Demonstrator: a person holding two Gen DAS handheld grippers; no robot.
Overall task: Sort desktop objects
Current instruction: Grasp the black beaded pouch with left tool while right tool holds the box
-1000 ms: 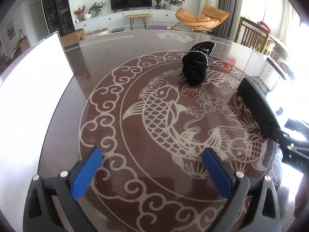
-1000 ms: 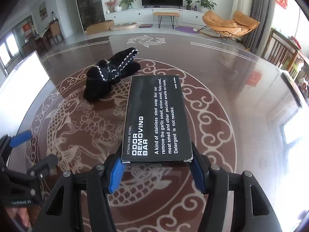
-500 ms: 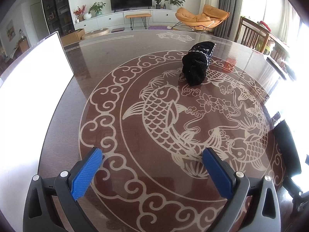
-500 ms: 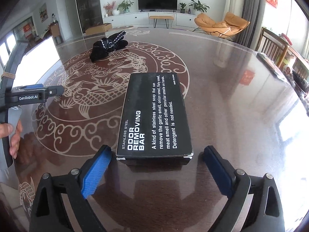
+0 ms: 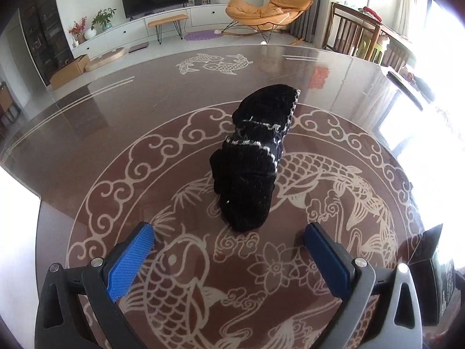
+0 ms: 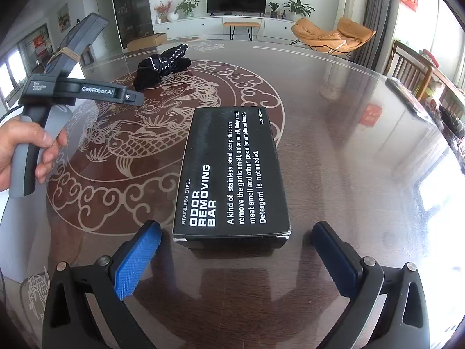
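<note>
A black knitted glove with white stitching [image 5: 255,160] lies on the dark round table with a fish pattern [image 5: 116,122]. My left gripper [image 5: 229,234] is open just in front of the glove's near end, not touching it. A black box printed "ODOR REMOVING BAR" [image 6: 232,171] lies flat on the table. My right gripper [image 6: 237,232] is open and empty, its blue pads either side of the box's near end, apart from it. The glove also shows far left in the right wrist view [image 6: 161,65], and the box's corner at the right edge of the left wrist view [image 5: 436,276].
A white board [image 5: 14,232] lies along the table's left side. The hand-held left gripper body [image 6: 69,87] hangs over the table's left part in the right wrist view. Wooden chairs [image 6: 412,72] stand beyond the right edge.
My right gripper let go of the box, set flat on the table, and drew back open. My left gripper moved forward to the glove.
</note>
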